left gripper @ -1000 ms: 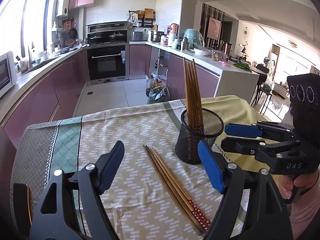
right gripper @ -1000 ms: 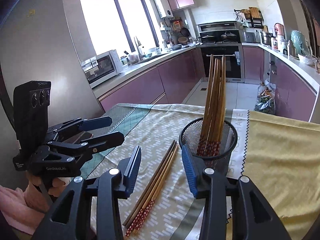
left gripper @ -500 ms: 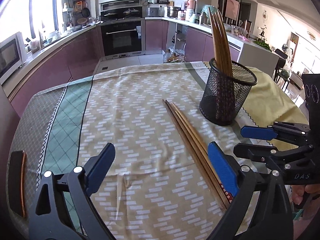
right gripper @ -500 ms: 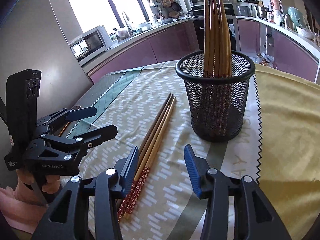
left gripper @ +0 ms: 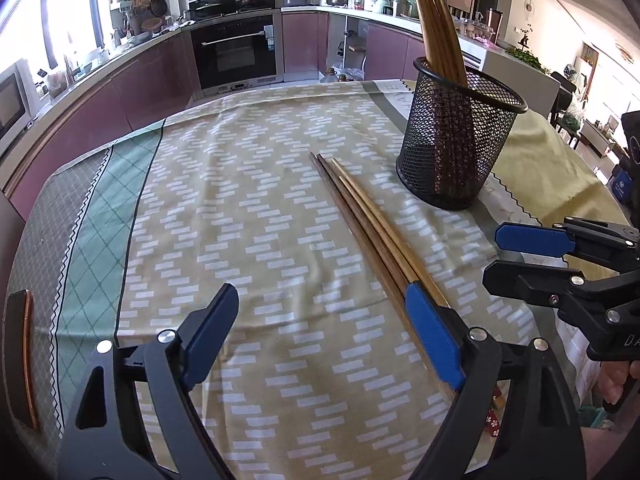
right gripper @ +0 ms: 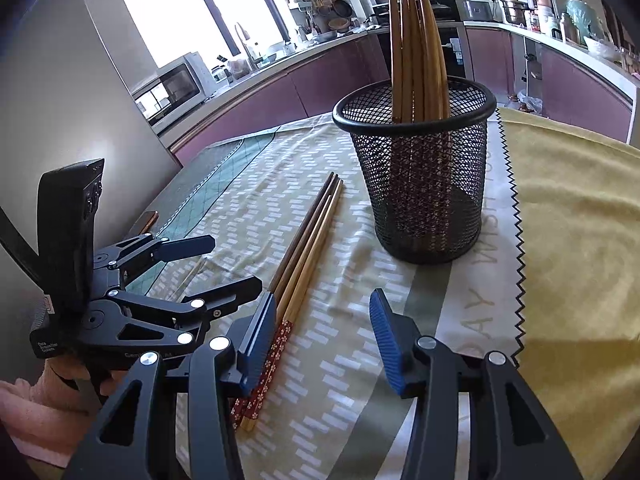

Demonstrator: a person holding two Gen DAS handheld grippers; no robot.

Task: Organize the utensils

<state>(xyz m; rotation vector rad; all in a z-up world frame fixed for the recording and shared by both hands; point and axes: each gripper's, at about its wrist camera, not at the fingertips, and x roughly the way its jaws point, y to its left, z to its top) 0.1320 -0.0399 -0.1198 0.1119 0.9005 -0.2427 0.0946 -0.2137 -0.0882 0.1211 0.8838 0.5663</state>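
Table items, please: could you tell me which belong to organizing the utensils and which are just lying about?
Belong to the job:
- loose chopsticks on the tablecloth
- mesh holder
- chopsticks standing inside it

Just lying about:
- dark flat object at the table's edge

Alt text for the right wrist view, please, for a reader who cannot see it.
A bundle of loose chopsticks lies on a patterned tablecloth beside a black mesh holder with more chopsticks standing in it. The right gripper is open low over the cloth; the left gripper, also open, is at left.
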